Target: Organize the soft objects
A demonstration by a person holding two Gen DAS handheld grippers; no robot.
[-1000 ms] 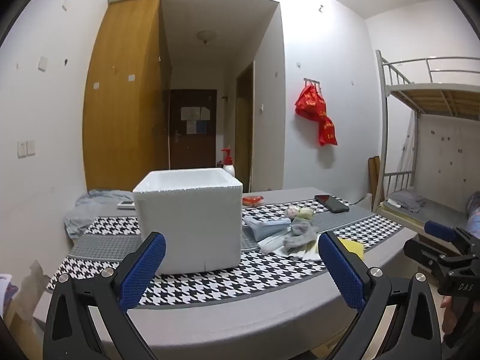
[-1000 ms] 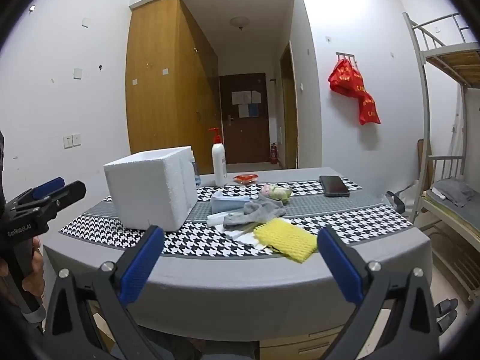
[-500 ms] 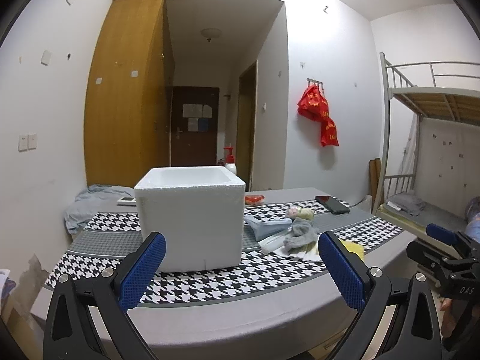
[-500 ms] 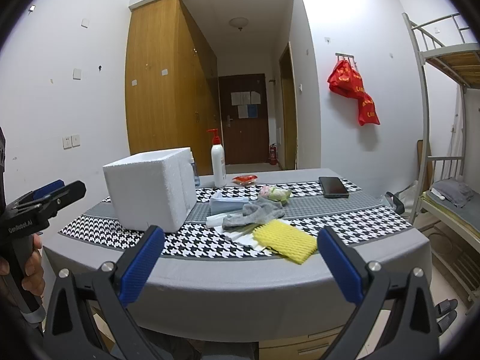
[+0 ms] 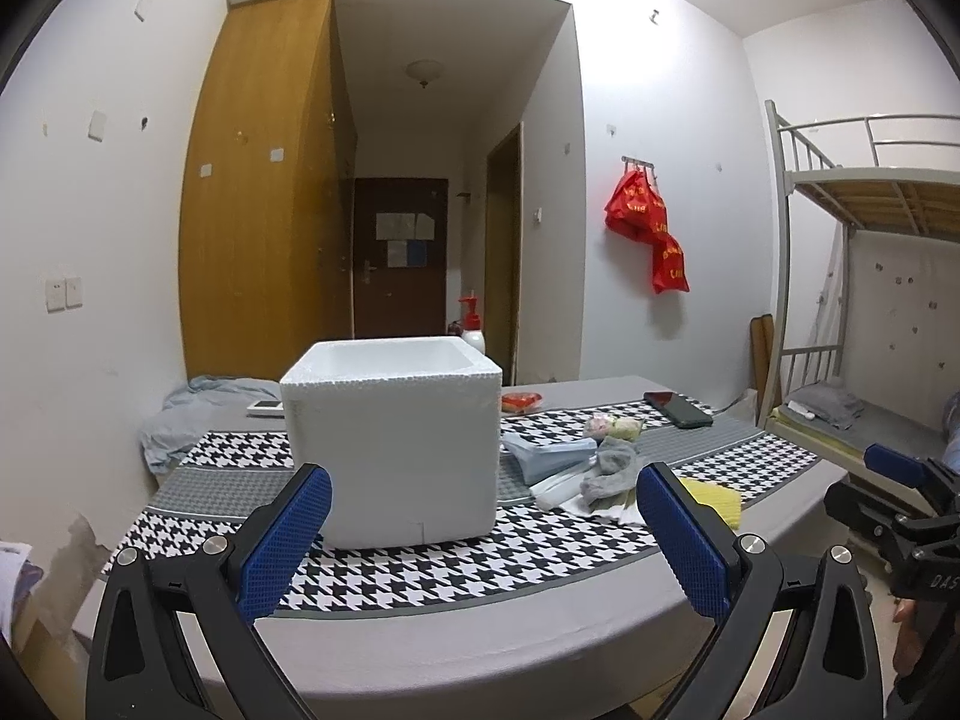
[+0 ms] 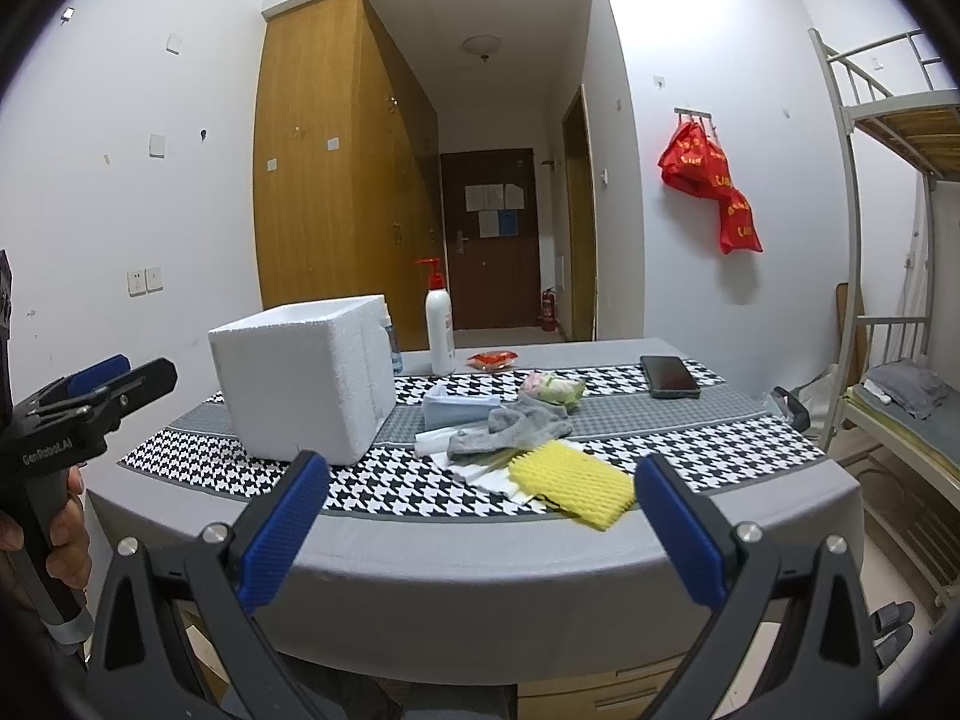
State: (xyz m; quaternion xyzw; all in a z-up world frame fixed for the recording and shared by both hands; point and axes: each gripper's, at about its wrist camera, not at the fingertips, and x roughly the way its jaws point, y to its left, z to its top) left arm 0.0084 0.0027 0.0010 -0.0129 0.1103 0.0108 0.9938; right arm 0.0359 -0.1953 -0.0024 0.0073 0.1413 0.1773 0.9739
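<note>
Both claws gape wide, empty, short of the grey table (image 6: 600, 546). Right of the white square foam box (image 6: 306, 381) lie a crumpled grey sock (image 6: 516, 429), folded pale-blue cloth (image 6: 459, 407) and ribbed yellow foam sleeve (image 6: 570, 480), ahead of the right gripper (image 6: 474, 528); left gripper (image 5: 480, 540) faces the box, slightly lower than before

Room is bright w/ soft, even light from above. Ceiling lamp (image 6: 481, 48) far down the hall looks off. Pics sharp in the middle, bent round at edges, corners black.
</note>
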